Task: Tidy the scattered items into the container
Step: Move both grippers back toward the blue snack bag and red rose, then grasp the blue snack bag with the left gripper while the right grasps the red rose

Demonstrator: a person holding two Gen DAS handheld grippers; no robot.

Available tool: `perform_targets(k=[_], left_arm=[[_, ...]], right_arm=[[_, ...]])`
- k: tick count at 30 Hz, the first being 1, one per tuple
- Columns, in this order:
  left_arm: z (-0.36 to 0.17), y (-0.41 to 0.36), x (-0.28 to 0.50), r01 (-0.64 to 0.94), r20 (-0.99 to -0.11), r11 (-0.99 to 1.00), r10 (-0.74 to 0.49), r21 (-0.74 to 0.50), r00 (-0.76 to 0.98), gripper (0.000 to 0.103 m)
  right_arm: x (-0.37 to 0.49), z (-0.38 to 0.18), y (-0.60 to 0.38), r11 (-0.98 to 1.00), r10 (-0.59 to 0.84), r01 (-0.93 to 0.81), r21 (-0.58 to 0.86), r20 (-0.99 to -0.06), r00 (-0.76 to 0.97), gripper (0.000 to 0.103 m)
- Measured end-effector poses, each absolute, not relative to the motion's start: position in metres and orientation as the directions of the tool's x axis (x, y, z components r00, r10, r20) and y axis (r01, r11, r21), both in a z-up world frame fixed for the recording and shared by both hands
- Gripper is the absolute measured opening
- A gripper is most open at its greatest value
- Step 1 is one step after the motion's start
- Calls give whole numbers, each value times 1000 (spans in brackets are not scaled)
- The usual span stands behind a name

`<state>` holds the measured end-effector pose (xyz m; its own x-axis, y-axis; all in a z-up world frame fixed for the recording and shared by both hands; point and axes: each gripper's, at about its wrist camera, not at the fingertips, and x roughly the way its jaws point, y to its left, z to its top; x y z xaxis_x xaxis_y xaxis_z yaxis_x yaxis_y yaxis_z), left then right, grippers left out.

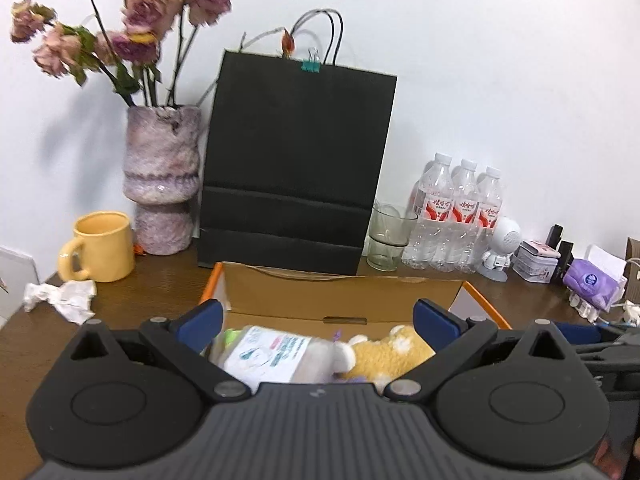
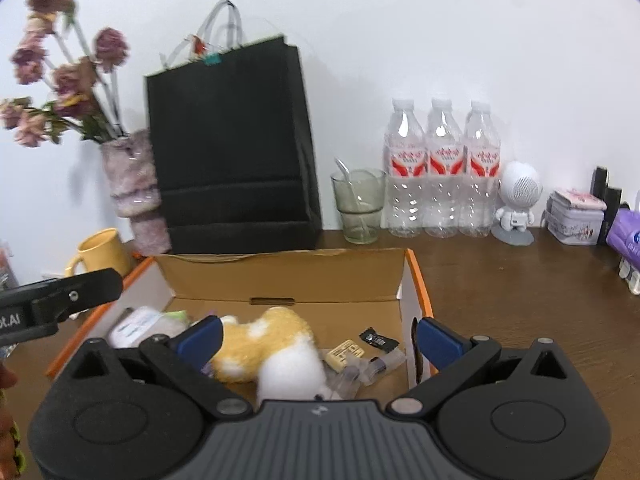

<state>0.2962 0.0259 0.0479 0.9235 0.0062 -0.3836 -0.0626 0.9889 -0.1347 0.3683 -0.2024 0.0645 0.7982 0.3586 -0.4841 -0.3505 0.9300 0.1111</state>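
Note:
An open cardboard box [image 1: 340,292] [image 2: 280,280] with orange edges sits on the brown table. Inside lie a yellow and white plush toy [image 1: 384,354] [image 2: 268,348], a labelled packet [image 1: 272,356] [image 2: 136,326], and in the right wrist view a small yellow box [image 2: 343,354] and a black sachet [image 2: 378,339]. My left gripper [image 1: 318,322] hovers open above the box, nothing between its blue pads. My right gripper [image 2: 318,338] is also open over the box, its right finger [image 2: 440,342] outside the box's right wall. The left gripper's finger [image 2: 76,294] shows at the left of the right wrist view.
Crumpled paper [image 1: 60,298] lies left of the box by a yellow mug [image 1: 102,246]. Behind stand a vase of dried roses [image 1: 162,176], a black paper bag [image 1: 296,160], a glass [image 2: 360,208], three water bottles [image 2: 442,168], a white figurine [image 2: 518,200], a tin [image 2: 576,218] and purple tissues [image 1: 592,282].

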Motion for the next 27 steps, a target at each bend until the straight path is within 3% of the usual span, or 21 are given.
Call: perform_targets(k=[9,16,21,23,24,27], left_arm=[[38,46,229,-84,-398,994,50,-70,916,103],[8,57,208,-120,-488,988,60,-93,871,103],[-9,59,206,-137,-533,982,49,-126,845,103],[-14,56,208,-135,-547,982,41,-133,836,103],[-17,53,209,-132,-554,982,35,-135,832,103],[-25,42,216,-120,-573,984,24,-131,819,103]], right_arm=[[291,59,-201,889,420,-456,35,-456,784,103],[271,24,-177,853,453,-520,39,-550,702,89],[270,2,-163,851,441,-524,34,-587,679,70],[273,-5,-164,849,454,-524,64,-598,661,58],[274,-7,-166,849,458,-523,80,-605,651,45],[272,-8,-175,845,478,-524,106,-590,651,35]])
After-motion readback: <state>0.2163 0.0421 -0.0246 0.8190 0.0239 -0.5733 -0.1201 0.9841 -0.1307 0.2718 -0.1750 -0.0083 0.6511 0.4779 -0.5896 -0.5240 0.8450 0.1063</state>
